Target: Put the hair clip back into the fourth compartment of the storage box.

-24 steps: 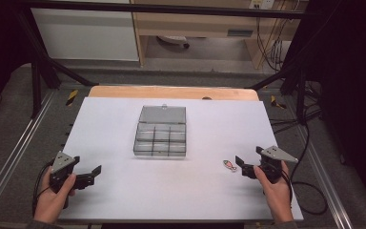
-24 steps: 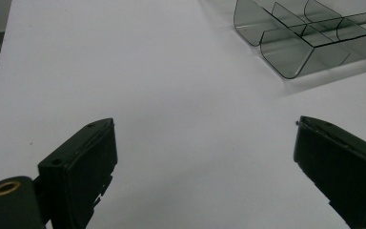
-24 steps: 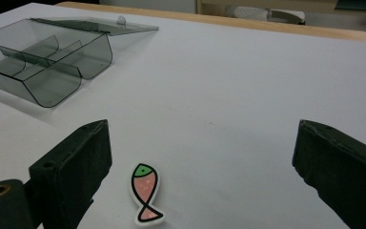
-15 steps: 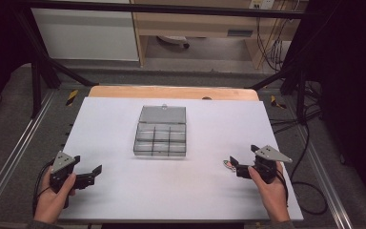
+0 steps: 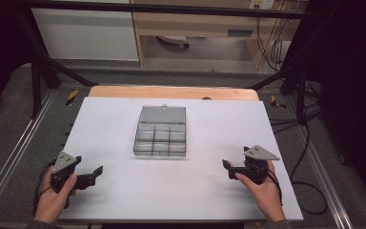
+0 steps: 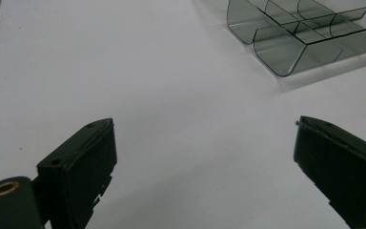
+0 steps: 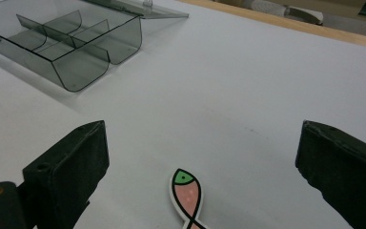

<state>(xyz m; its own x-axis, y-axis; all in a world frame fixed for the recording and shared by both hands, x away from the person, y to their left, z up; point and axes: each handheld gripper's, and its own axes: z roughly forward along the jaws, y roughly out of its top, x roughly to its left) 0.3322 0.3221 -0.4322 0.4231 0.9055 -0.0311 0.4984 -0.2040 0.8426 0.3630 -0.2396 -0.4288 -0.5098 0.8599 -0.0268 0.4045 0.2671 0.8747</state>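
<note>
At the right front of the white worktop [image 5: 124, 119], the right gripper [image 5: 228, 169] is held low in a person's hand, its jaws spread wide and gripping nothing. In the right gripper view, a small flat fish-shaped piece [image 7: 188, 198], pink with a green head and a dark outline, is seen lying on the worktop between the two jaws, nearer the camera than their tips and touched by neither; its tail is cut off by the lower edge of that view. Compared with the earlier high views, this gripper has been brought inward and toward the near edge, so that the fish piece, formerly visible just left of the jaws, is now covered from above by the gripper and is framed between the jaws.

At the left front, the left gripper [image 5: 93, 175] is held just above the worktop, its jaws also wide apart with nothing but bare white surface between them. No change in its place is seen against the earlier views.

In the middle of the worktop, well apart from both grippers, a clear smoky-grey compartment box [image 5: 161, 140] is set with its lid [image 5: 163, 114] laid open and back, away from the person. Its compartments appear empty in both gripper views. It has not been moved since the earlier frames.
</note>
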